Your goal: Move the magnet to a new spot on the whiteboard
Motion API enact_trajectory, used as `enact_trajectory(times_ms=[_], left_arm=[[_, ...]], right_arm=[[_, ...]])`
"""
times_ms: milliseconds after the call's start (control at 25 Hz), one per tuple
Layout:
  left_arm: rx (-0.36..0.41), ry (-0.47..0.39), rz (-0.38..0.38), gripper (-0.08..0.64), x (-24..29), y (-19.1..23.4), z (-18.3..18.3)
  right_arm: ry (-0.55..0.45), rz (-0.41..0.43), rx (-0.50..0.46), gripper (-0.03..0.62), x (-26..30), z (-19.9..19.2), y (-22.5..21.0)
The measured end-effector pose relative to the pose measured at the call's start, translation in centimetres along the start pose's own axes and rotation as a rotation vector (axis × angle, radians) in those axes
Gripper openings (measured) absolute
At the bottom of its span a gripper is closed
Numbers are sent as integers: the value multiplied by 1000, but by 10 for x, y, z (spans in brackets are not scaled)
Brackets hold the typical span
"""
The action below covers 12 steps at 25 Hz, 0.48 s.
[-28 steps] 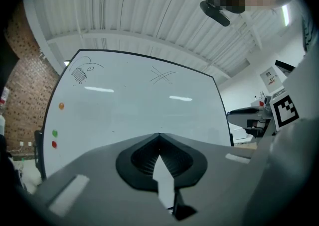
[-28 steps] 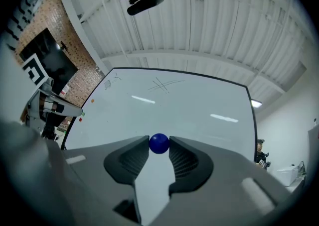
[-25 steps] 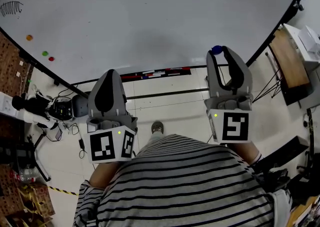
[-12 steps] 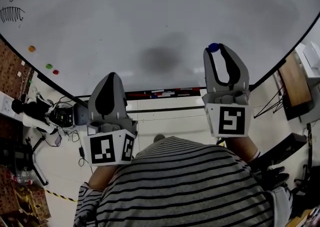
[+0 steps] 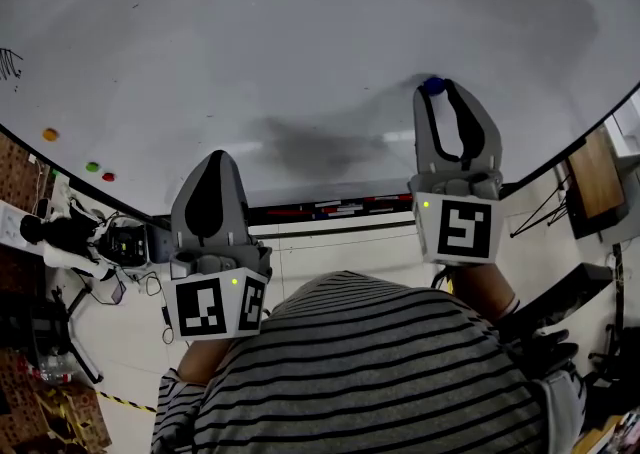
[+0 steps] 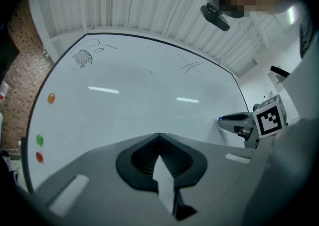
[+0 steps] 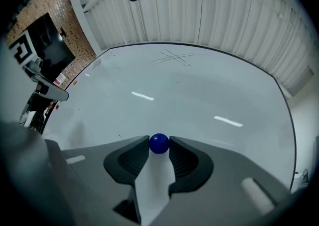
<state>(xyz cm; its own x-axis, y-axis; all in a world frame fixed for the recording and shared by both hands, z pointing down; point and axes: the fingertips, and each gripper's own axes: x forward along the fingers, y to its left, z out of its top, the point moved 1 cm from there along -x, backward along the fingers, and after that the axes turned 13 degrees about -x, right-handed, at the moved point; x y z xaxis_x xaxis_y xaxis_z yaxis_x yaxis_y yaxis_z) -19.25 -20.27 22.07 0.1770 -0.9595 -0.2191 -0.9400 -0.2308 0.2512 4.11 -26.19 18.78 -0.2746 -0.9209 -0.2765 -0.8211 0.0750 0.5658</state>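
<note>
1. The right claw [image 5: 438,88] is clenched on the blue ball magnet [image 7: 159,143], which is pinched at the very tips between the two pads. It is the only claw on the task's thing.
2. The claw's long axis points at 12 o'clock, straight at the whiteboard [image 5: 300,32]. The magnet leads, and I cannot tell whether it touches the board.
3. Bare board spreads out from the magnet, from 9 o'clock round to 1 o'clock, so I judge a new spot lies within easy reach.
4. The left claw [image 5: 215,160] sits at 8 o'clock of the right, closed on nothing and lower on the board.
5. Orange [image 5: 50,134], green [image 5: 92,167] and red [image 5: 108,177] magnets lie far off at 9 o'clock.
</note>
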Motion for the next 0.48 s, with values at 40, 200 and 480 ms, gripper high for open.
enact_trajectory(times_ms=[40,200,480], left_arm=[[-2,-1,-2,15,1,1,0],[-6,-4,-5,15,0,0,0],[-11,8,4,15,-3,3,-4]], right_arm=[[5,0,-3,126,1,-2,1],[20,-2,-14,126,2,-7,1],[-9,7,2,138,3,-4,4]])
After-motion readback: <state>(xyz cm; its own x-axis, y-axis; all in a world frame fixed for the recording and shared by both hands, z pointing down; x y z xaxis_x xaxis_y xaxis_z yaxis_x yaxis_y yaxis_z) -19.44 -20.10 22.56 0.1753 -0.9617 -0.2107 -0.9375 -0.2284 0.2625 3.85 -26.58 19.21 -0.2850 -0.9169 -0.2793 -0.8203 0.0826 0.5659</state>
